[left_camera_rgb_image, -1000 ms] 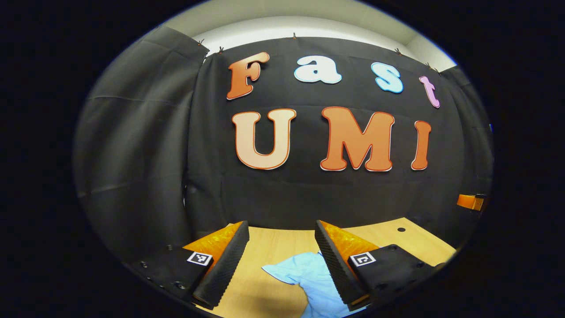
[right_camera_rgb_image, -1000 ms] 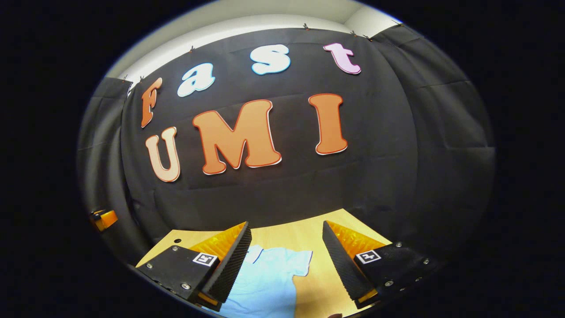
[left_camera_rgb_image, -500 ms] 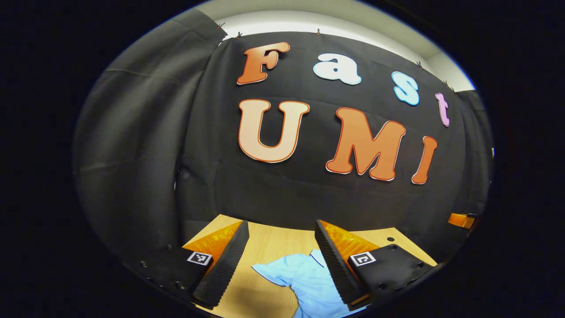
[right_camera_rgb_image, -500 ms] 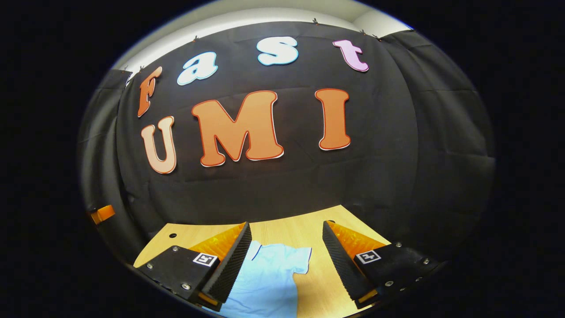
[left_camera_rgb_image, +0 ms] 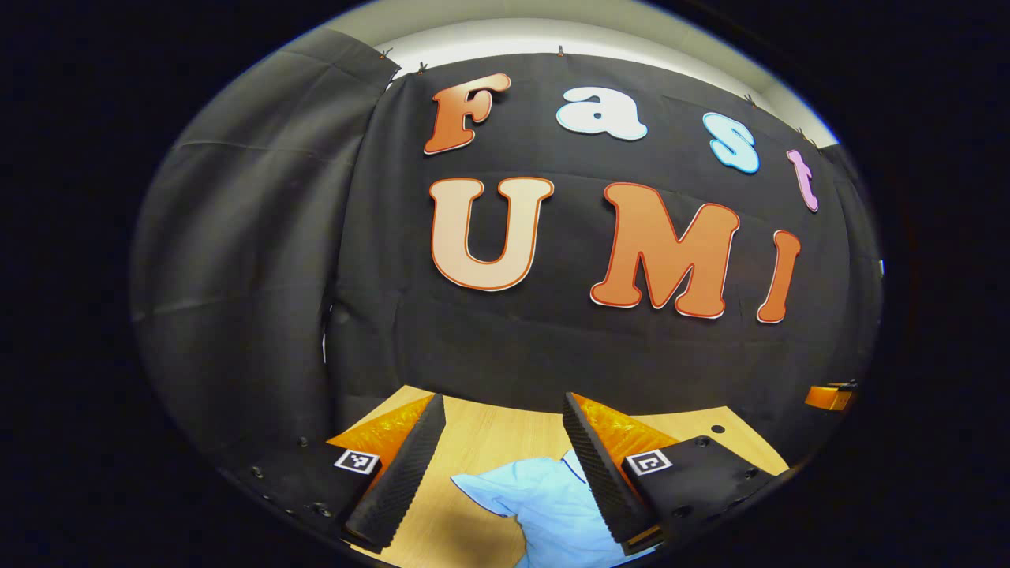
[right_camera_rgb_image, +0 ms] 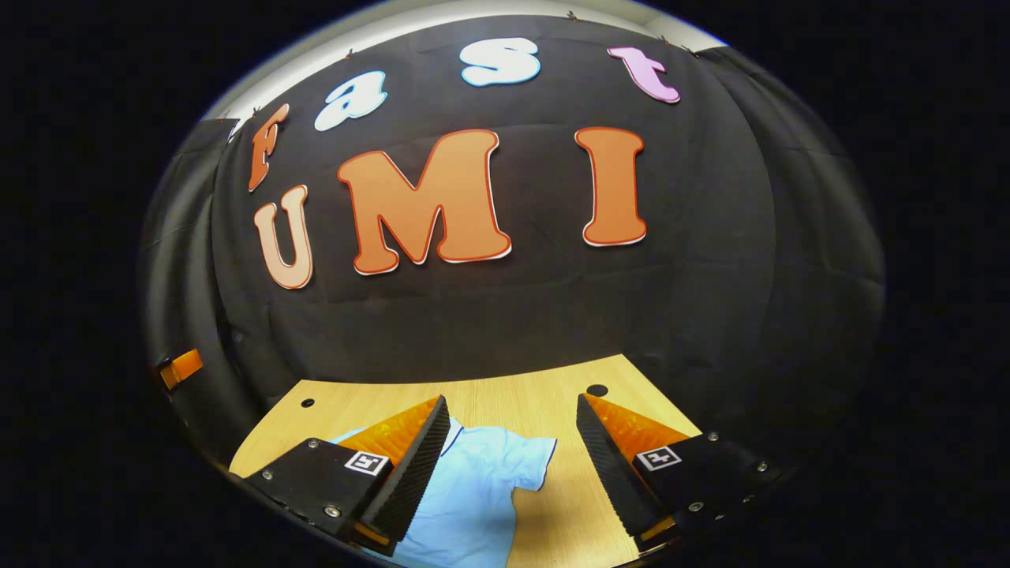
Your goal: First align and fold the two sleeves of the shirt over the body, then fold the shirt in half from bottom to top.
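Right tool [right_camera_rgb_image: 505, 454] has tilted down, showing more bench [right_camera_rgb_image: 513, 394]; both tools gape wide above the shirt [right_camera_rgb_image: 481, 497].

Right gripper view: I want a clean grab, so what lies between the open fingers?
Between the right gripper fingers lie the shirt sleeve and bare table, seen in the right gripper view.

quick count: one light blue shirt [right_camera_rgb_image: 481, 489], one wooden table [right_camera_rgb_image: 521, 398], two grippers, left [left_camera_rgb_image: 503, 465] and right [right_camera_rgb_image: 511, 465], two holes in tabletop.
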`<state>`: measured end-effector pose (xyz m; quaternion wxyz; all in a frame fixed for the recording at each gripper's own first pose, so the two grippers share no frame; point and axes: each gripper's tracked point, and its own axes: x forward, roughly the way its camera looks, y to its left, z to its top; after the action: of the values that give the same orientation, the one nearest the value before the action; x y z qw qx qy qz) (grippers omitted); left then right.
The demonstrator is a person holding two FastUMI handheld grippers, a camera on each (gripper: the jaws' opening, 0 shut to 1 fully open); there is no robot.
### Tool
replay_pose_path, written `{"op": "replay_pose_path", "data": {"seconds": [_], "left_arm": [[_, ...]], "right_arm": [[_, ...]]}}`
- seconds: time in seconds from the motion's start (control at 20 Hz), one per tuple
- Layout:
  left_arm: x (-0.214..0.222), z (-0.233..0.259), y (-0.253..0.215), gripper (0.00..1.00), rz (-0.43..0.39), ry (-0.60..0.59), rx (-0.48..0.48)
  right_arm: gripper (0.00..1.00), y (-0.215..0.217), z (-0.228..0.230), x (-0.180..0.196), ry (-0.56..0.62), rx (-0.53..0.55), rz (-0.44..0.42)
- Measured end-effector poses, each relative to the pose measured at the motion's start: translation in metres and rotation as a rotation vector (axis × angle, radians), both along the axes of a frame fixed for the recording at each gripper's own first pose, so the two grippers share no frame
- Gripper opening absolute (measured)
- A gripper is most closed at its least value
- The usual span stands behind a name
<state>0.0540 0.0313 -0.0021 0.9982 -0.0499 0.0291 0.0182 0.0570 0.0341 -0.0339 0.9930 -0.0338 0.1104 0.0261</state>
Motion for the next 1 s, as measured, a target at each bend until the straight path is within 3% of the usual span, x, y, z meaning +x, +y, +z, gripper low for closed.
{"op": "replay_pose_path", "data": {"seconds": [0.25,0.6,0.85,1.0], "left_arm": [[0.024,0.012,0.007,0.98,-0.03,-0.028,0.059],[0.044,-0.01,0.016,0.98,-0.064,0.028,0.028],[0.045,-0.017,0.031,0.98,-0.071,0.053,0.035],[0.045,-0.025,0.04,0.98,-0.066,0.07,0.028]], "right_arm": [[0.98,0.0,-0.006,0.01,0.023,0.004,-0.053],[0.98,-0.008,-0.047,0.041,0.192,0.023,-0.125],[0.98,-0.021,-0.096,0.076,0.402,0.002,-0.168],[0.99,-0.017,-0.137,0.096,0.559,0.045,-0.167]]}}
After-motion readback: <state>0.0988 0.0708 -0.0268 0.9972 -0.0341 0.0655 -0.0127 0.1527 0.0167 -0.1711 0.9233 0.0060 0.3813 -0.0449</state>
